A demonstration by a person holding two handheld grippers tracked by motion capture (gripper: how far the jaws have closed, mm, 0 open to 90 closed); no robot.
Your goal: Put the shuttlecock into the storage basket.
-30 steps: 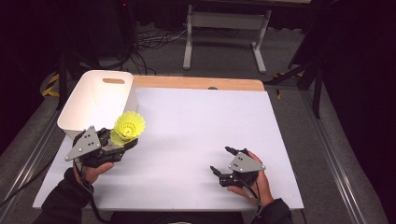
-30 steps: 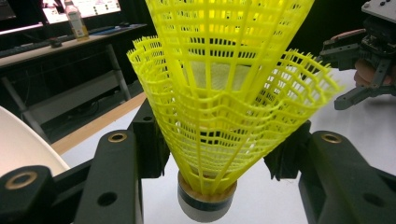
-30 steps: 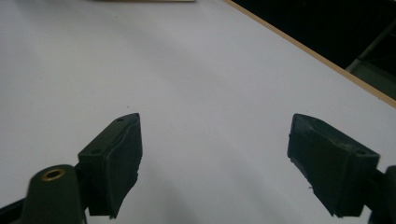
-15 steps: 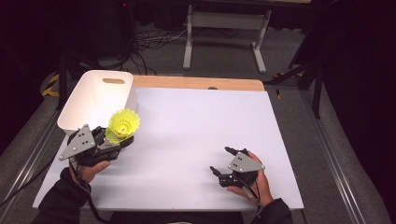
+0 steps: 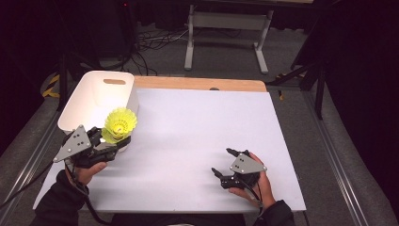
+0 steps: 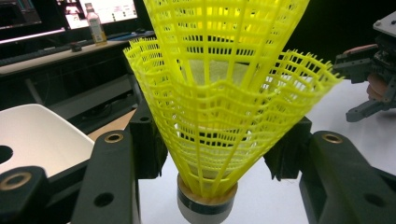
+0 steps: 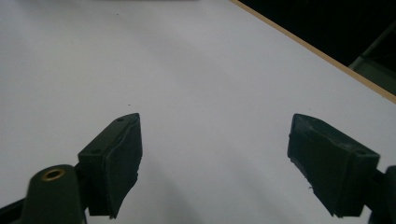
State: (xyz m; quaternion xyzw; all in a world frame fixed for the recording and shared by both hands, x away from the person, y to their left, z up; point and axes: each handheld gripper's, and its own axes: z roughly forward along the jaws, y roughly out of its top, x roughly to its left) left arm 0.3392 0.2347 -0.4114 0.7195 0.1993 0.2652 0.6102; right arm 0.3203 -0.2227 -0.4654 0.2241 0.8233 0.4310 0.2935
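At the left of the frame, the left hand-held gripper point(image 5: 107, 142) is clamped on the shuttlecock point(image 5: 120, 125), skirt up, long axis upright, just beside the near rim of the bin point(image 5: 96, 94), which lies up and left. Its cork is cut off in the left gripper view. Lower right, the right hand-held gripper point(image 5: 223, 162) rests on the bench point(image 5: 197, 122), jaws apart, empty.

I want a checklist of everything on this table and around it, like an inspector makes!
Surface: white table top, wooden strip along the far edge.
Job's things: yellow shuttlecock, skirt up, by the white bin.
Clutter: nothing seen.
Grippers: left gripper shut on the shuttlecock, near the bin's rim; right gripper open, holding nothing, above the table top.
Cables: one trails from the left gripper; more lie on the floor beyond the table.
Surroundings: dark room, grey stand, grey floor.
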